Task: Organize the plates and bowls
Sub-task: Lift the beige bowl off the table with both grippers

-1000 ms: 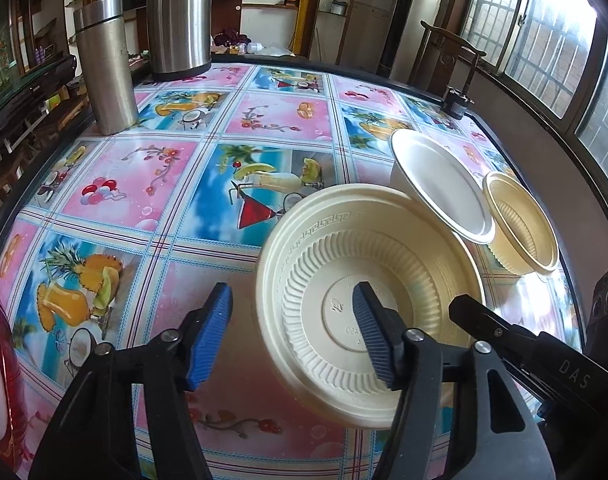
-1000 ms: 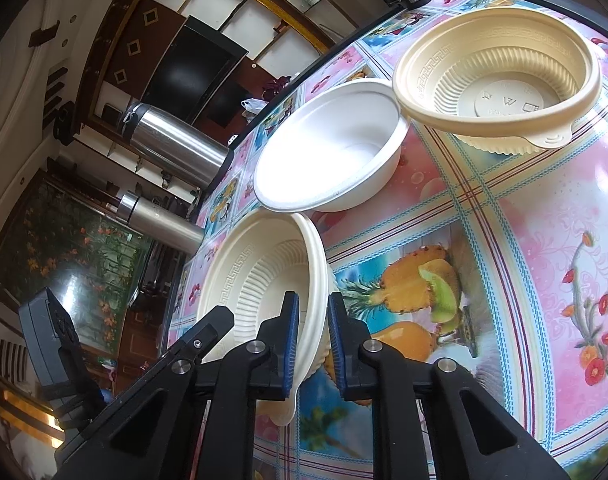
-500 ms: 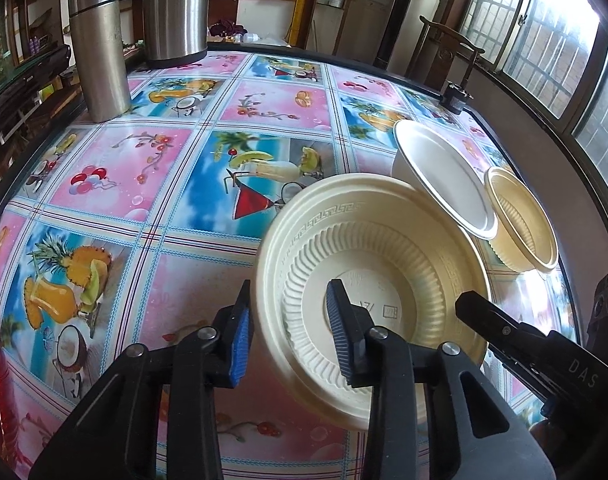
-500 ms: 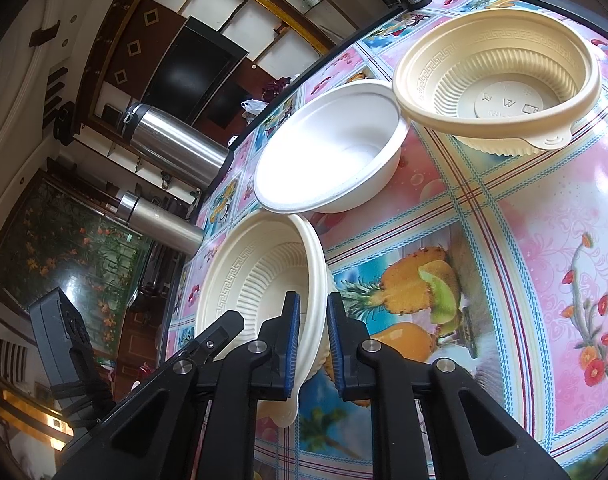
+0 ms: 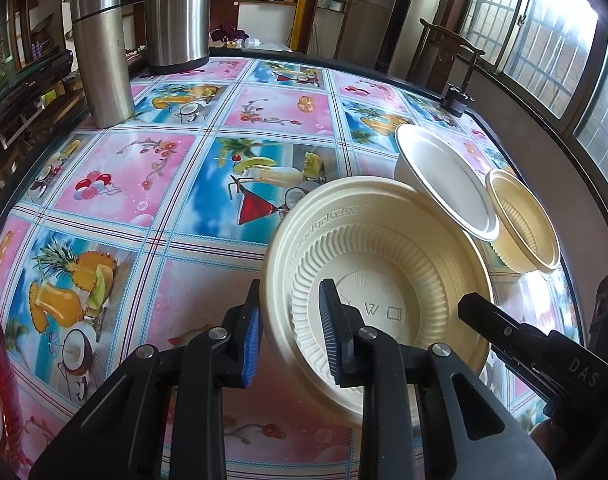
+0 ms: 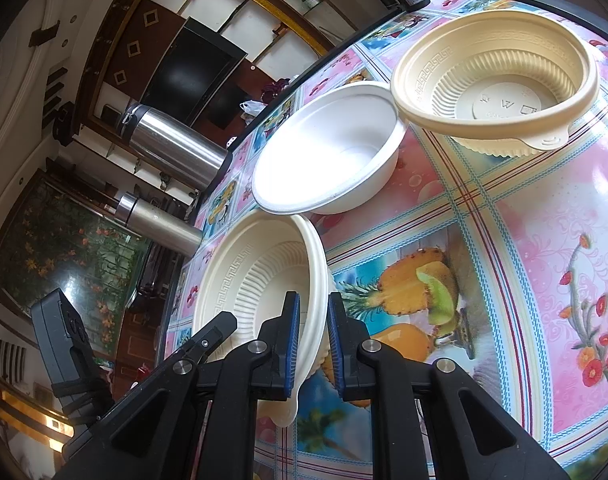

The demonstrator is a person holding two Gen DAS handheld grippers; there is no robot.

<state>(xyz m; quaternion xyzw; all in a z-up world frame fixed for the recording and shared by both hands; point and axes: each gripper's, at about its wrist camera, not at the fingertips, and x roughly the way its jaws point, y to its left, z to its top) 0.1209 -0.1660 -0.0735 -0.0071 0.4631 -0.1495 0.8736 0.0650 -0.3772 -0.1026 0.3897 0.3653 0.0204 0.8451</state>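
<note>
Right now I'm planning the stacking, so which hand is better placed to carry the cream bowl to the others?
Right. The right gripper already clamps the cream bowl's rim; the left gripper's jaws are only closing around the opposite rim.

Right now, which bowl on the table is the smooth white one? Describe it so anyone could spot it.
Start at the fruit-print tablecloth, on the side away from the two steel flasks. Three bowls sit in a row there; the white bowl is the middle one. Both neighbours, the held cream bowl and the tan bowl, have ribbed walls and patterned rims; it is plain.
</note>
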